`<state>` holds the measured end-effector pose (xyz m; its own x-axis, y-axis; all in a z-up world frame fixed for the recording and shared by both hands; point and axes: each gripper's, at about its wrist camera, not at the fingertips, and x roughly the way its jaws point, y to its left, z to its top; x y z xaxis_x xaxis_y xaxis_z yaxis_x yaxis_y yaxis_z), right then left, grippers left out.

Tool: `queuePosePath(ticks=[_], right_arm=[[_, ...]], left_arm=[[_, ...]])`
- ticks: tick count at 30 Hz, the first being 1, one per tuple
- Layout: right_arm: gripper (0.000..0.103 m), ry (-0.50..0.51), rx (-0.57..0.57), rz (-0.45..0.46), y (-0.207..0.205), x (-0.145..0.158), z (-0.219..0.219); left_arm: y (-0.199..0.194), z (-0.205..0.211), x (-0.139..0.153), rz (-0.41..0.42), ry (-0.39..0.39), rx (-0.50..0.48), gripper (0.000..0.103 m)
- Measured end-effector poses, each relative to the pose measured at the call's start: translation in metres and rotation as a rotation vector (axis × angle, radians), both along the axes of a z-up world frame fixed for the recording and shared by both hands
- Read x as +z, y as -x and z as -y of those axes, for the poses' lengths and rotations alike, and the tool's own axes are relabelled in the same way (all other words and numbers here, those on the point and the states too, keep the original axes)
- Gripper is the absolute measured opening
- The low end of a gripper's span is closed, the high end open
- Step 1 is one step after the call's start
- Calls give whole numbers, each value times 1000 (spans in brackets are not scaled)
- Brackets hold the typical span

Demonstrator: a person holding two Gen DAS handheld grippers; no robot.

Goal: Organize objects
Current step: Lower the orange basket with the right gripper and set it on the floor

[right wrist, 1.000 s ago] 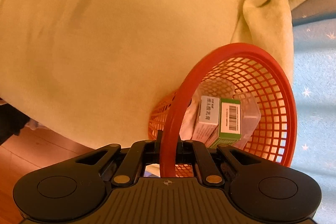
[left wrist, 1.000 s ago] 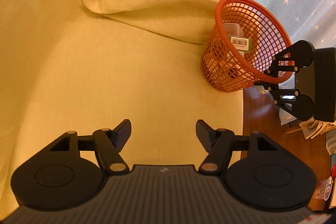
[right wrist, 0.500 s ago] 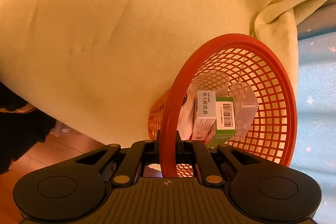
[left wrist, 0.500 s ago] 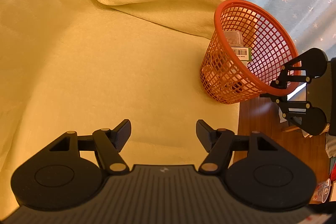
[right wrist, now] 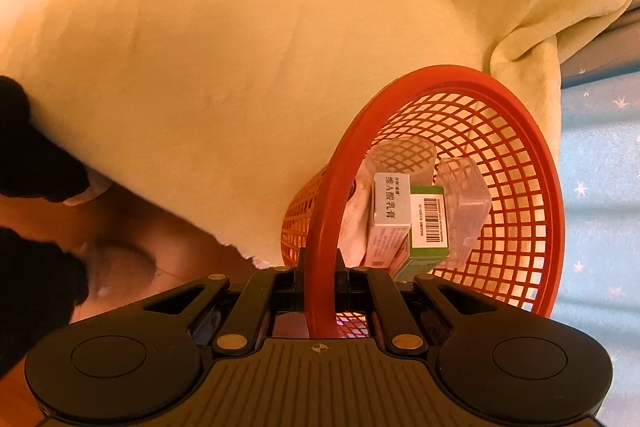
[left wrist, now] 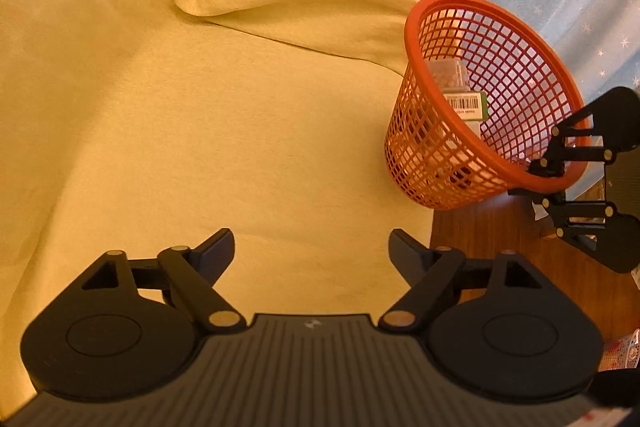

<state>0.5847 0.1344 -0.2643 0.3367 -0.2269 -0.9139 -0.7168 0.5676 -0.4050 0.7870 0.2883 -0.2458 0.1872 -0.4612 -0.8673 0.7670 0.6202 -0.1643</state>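
Orange mesh basket (right wrist: 516,163) sat tilted at the yellow cloth's (left wrist: 200,131) edge, at two o'clock from the left gripper (left wrist: 311,251), holding a green-and-white box (right wrist: 416,227) and clear plastic pieces (right wrist: 464,199). The right gripper (right wrist: 320,283) was clamped on the basket's rim. The left gripper's jaws stood wide apart over the cloth, holding nothing.

Tilted orange basket (right wrist: 516,147) holds boxes (right wrist: 430,223), seemingly cups.
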Motion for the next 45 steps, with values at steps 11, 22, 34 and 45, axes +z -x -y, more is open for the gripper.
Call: queuePosePath(ticks=[11,22,34,45], right_arm=[[4,-36,105,6,75,-3,33],[4,-39,314,1,154,-22,99],[5,-2,260,-41,211,-52,129],[5,-1,152,-43,211,-128,147]], left_arm=[[81,31,16,50,-18,129,90],[198,71,22,55,-71,384,92],[260,96,1,-39,-58,425,94],[279,123,-68,-46,-59,396,94]])
